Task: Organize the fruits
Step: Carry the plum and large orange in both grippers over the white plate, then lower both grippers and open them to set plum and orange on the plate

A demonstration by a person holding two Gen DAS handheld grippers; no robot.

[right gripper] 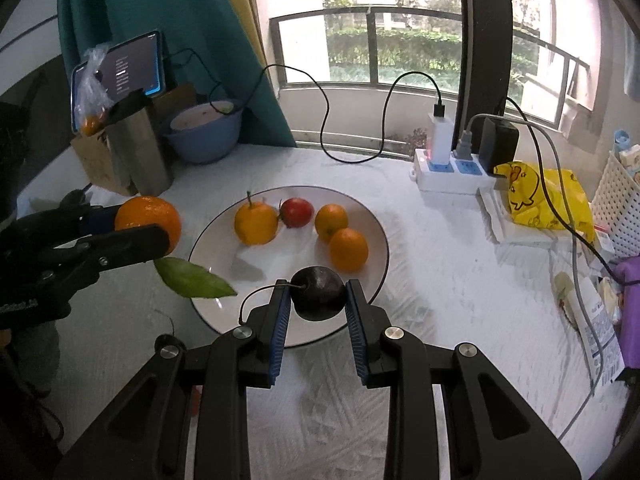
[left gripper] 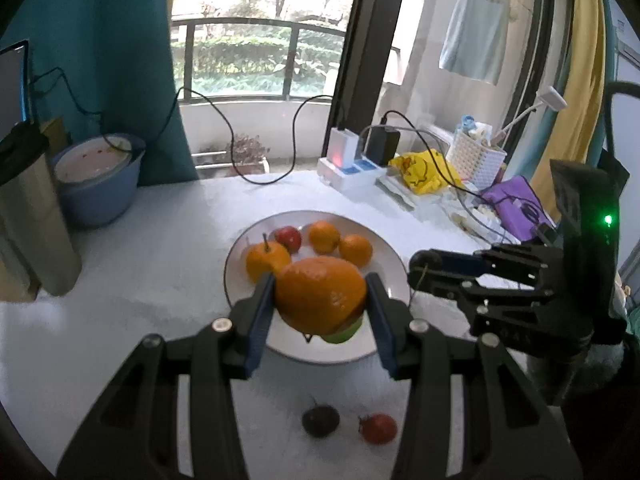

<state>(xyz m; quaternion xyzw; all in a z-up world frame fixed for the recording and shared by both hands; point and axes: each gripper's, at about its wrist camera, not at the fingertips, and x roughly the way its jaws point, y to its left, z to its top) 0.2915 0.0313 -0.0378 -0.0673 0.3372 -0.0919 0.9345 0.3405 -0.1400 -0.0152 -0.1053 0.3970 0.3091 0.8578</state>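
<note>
Four fruits already sit on the plate (right gripper: 378,224). The left gripper (left gripper: 320,296) carries an orange (left gripper: 320,294) above its six o'clock rim; the right gripper (right gripper: 318,300) clamps a dark plum (right gripper: 318,298) there too. Two small fruits (left gripper: 320,420) wait on the table (left gripper: 140,260).

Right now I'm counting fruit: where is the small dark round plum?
In the right wrist view, the small dark round plum sits between the right gripper pads, above the white plate's near rim.

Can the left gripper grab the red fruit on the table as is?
Probably not: the left gripper is shut on the large orange, so it has no free jaws for the red fruit lying below it.
</note>
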